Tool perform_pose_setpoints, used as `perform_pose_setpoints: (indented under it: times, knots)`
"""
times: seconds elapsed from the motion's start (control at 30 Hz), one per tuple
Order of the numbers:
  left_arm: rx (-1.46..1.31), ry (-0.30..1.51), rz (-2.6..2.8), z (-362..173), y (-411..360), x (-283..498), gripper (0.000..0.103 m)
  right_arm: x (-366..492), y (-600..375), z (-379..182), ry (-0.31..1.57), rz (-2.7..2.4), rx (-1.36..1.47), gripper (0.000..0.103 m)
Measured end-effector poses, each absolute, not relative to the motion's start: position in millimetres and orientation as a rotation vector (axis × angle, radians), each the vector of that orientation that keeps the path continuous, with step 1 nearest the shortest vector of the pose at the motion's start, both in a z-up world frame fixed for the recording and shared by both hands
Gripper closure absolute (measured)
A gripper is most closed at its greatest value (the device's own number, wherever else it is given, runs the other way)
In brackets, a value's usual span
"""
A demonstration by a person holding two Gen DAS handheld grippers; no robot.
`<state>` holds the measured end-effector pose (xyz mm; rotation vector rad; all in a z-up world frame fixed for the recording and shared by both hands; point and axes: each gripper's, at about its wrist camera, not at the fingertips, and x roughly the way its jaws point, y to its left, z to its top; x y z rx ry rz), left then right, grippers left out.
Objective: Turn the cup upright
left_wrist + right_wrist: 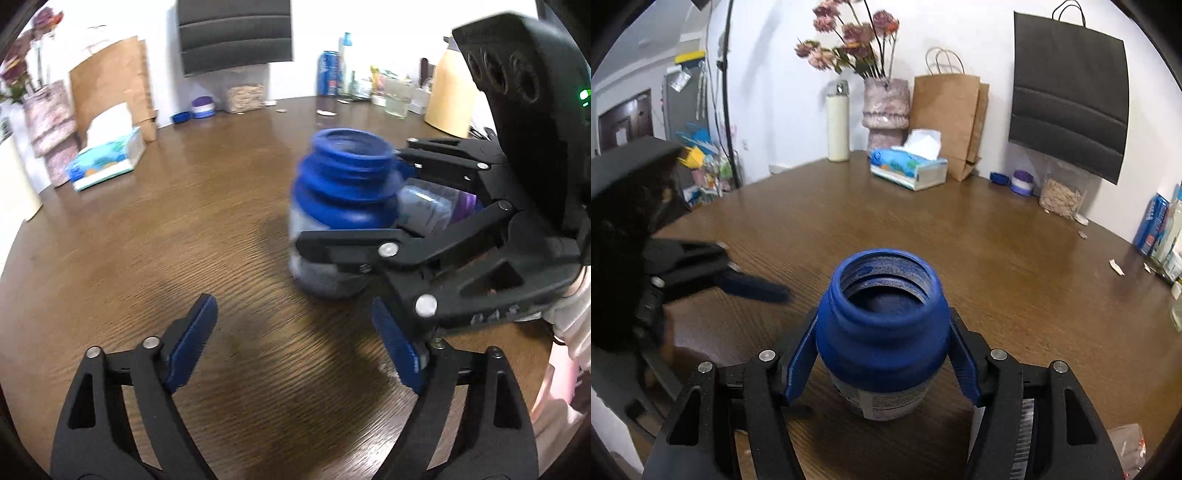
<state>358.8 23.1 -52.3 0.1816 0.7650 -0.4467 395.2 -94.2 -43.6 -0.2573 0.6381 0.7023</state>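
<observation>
The cup [882, 332] is a blue wide-mouthed container with a pale printed lower body. It stands mouth up, its base at the wooden table [1015, 266]. My right gripper [882, 365] is shut on the cup, a blue pad [799, 365] pressing each side just below the shoulder. In the left wrist view the cup [343, 199] is blurred, with the right gripper [352, 195] clamped round it from the right. My left gripper [293, 347] is open and holds nothing, just in front of the cup. In the right wrist view the left gripper [738, 269] is a blur to the cup's left.
Along the far table edge are a tissue box [908, 168], a brown paper bag [947, 122], a vase of dried flowers [886, 107], a white flask [837, 122] and a grain jar [1060, 197]. A blue can [328, 72], bottles and a glass [397, 105] stand back right.
</observation>
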Motion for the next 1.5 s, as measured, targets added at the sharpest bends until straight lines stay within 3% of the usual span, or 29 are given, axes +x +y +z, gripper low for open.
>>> perform_pose_setpoints:
  times: [0.07,0.2,0.27,0.47,0.7,0.77,0.87,1.5]
  knots:
    - [0.171,0.764,-0.417,-52,29,356,0.018,395,-96,-45,0.646,0.673,-0.268,0.023]
    - [0.147,0.763,-0.380,-51,38,346,0.017,392,-104,-39,0.648,0.678,-0.221,0.023]
    - [0.151,0.748,-0.378,-48,39,343,0.011,385,-110,-31,0.629,0.669,-0.211,0.023]
    - [0.068,0.659,-0.310,-24,47,325,0.009,358,-132,-2,0.575,0.658,-0.202,0.023]
    - [-0.012,0.485,-0.071,11,59,259,0.000,307,-196,33,0.530,0.526,-0.151,0.023]
    - [-0.027,0.442,-0.046,15,57,236,0.000,286,-216,36,0.534,0.476,-0.115,0.021]
    - [-0.024,0.415,-0.058,18,51,212,0.000,265,-232,40,0.526,0.462,-0.070,0.011]
    - [0.000,0.360,-0.035,30,36,192,0.000,245,-240,45,0.490,0.450,-0.004,0.011]
